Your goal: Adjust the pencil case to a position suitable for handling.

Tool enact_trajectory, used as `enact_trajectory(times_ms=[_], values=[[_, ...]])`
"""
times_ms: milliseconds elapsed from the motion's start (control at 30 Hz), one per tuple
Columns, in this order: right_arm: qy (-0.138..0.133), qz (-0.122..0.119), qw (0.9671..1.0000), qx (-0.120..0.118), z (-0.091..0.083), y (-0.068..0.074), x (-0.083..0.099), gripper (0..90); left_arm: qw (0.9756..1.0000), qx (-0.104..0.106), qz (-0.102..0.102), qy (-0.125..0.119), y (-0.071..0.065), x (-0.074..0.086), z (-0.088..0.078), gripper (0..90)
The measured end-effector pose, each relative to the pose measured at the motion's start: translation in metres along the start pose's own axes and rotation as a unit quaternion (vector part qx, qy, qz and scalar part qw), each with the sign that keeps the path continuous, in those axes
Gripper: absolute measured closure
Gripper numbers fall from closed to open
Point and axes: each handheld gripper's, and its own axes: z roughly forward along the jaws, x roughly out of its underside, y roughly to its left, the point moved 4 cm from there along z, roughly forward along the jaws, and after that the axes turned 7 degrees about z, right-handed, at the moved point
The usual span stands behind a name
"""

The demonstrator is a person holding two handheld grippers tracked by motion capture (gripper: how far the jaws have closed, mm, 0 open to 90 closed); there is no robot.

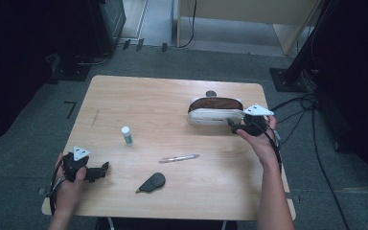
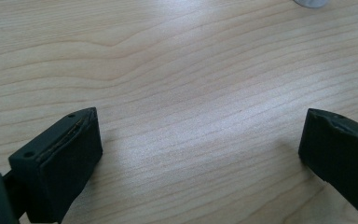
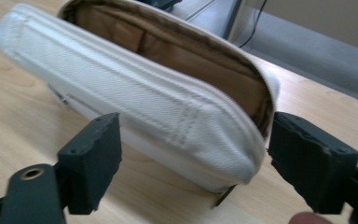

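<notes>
A white fabric pouch [image 1: 215, 111] with a brown lining lies on its side at the back right of the wooden table [image 1: 163, 96], its zip open. My right gripper [image 1: 232, 125] is at the pouch's right end. In the right gripper view the pouch [image 3: 144, 107] runs between the two jaws of that gripper [image 3: 193, 140], which stand wide on either side of its end; I see no pad pressing on it. My left gripper [image 1: 106, 167] rests near the front left edge, and its jaws [image 2: 200, 126] stand wide apart over bare wood.
A small white tube [image 1: 127, 135] stands left of centre. A pen [image 1: 179, 157] lies in the middle and a flat black teardrop-shaped object [image 1: 153, 182] sits toward the front. A small dark thing [image 1: 211, 93] lies behind the pouch. Cables and stands [image 1: 292, 76] surround the table.
</notes>
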Motion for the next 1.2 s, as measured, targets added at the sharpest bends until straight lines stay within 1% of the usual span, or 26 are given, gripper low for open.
enact_trajectory(times_ms=[33, 100, 200, 300, 333, 400, 433, 500, 567, 600, 633, 700, 733, 767, 800, 833, 867, 933, 967, 1000, 1067, 1100, 1133, 1167, 1200], values=[[-0.004, -0.001, 1.0000, 0.004, 0.001, -0.002, 0.000, 14.8, 1.0000, 0.000, 0.000, 0.000, 0.000, 0.000, 0.000, 0.0], [-0.002, -0.002, 1.0000, -0.004, 0.003, -0.002, 0.000, 14.2, 1.0000, 0.000, 0.000, 0.000, 0.000, 0.000, 0.000, 0.0], [0.008, -0.020, 0.9998, 0.002, 0.009, -0.001, 0.002, 13.9, 1.0000, 0.000, -0.001, 0.000, 0.000, 0.000, 0.000, 0.0], [0.018, -0.026, 0.9995, 0.001, 0.013, -0.001, 0.004, 15.2, 1.0000, 0.000, 0.000, 0.000, 0.000, 0.000, 0.000, 0.0], [0.021, -0.032, 0.9993, 0.004, 0.014, -0.001, 0.005, 16.7, 1.0000, 0.000, 0.000, 0.000, 0.000, 0.000, 0.000, 0.0], [0.023, -0.048, 0.9984, 0.020, 0.013, -0.001, 0.007, 23.7, 1.0000, 0.000, -0.001, 0.000, 0.000, 0.000, 0.000, 0.0], [0.023, -0.055, 0.9980, 0.023, 0.012, -0.001, 0.007, 26.1, 1.0000, 0.000, 0.000, 0.000, 0.000, 0.000, 0.000, 0.0], [0.025, -0.063, 0.9975, 0.020, 0.010, 0.000, 0.008, 34.8, 1.0000, 0.000, 0.000, 0.000, 0.000, 0.000, 0.000, 0.0], [0.028, -0.072, 0.9969, 0.012, 0.006, 0.002, 0.008, 43.3, 1.0000, 0.000, 0.000, 0.000, 0.000, 0.000, 0.000, 0.0], [0.030, -0.072, 0.9969, 0.004, 0.005, 0.003, 0.009, 48.4, 1.0000, 0.000, 0.000, 0.000, 0.000, 0.000, 0.000, 0.0], [0.034, -0.072, 0.9968, -0.010, 0.003, 0.005, 0.009, 52.3, 1.0000, 0.000, 0.000, 0.000, 0.000, 0.000, 0.000, 0.0], [0.037, -0.069, 0.9966, -0.025, 0.000, 0.008, 0.008, 58.4, 1.0000, 0.000, 0.000, 0.000, 0.000, 0.000, 0.000, 0.0], [0.041, -0.067, 0.9964, -0.032, -0.002, 0.011, 0.008, 60.5, 1.0000, 0.000, 0.000, 0.000, 0.000, 0.000, 0.000, 0.0], [0.041, -0.071, 0.9959, -0.040, -0.003, 0.013, 0.007, 61.5, 1.0000, 0.000, 0.000, 0.000, 0.000, 0.000, 0.000, 0.0], [0.042, -0.070, 0.9958, -0.043, -0.003, 0.015, 0.007, 61.3, 1.0000, 0.000, 0.000, 0.000, 0.000, 0.000, 0.000, 0.0], [0.043, -0.061, 0.9962, -0.043, -0.002, 0.017, 0.007, 59.9, 1.0000, 0.000, 0.000, 0.000, 0.000, 0.000, 0.000, 0.0], [0.048, -0.058, 0.9960, -0.048, -0.001, 0.018, 0.008, 57.3, 1.0000, 0.000, 0.000, 0.000, 0.000, 0.000, 0.000, 0.0], [0.064, -0.043, 0.9951, -0.061, 0.004, 0.020, 0.011, 51.5, 1.0000, 0.000, 0.000, 0.000, 0.000, 0.000, 0.000, 0.0], [0.066, -0.042, 0.9953, -0.057, 0.008, 0.020, 0.012, 52.4, 1.0000, 0.000, 0.000, 0.000, 0.000, 0.000, 0.000, 0.0], [0.063, -0.037, 0.9960, -0.052, 0.010, 0.019, 0.012, 55.8, 1.0000, 0.000, 0.000, 0.000, 0.000, 0.000, 0.000, 0.0], [0.059, -0.024, 0.9969, -0.046, 0.011, 0.018, 0.011, 66.2, 1.0000, 0.000, 0.000, 0.000, 0.000, 0.000, 0.000, 0.0], [0.060, -0.022, 0.9967, -0.050, 0.012, 0.017, 0.010, 71.3, 1.0000, 0.000, 0.000, 0.000, 0.000, 0.000, 0.000, 0.0], [0.062, -0.026, 0.9962, -0.056, 0.012, 0.018, 0.009, 75.3, 1.0000, 0.000, 0.000, 0.000, 0.000, 0.000, 0.000, 0.0], [0.060, -0.029, 0.9960, -0.059, 0.012, 0.020, 0.008, 78.1, 1.0000, 0.000, 0.000, 0.000, 0.000, 0.000, 0.000, 0.0], [0.058, -0.028, 0.9964, -0.055, 0.012, 0.023, 0.007, 79.3, 1.0000, 0.000, 0.000, 0.000, 0.000, 0.000, 0.000, 0.0]])
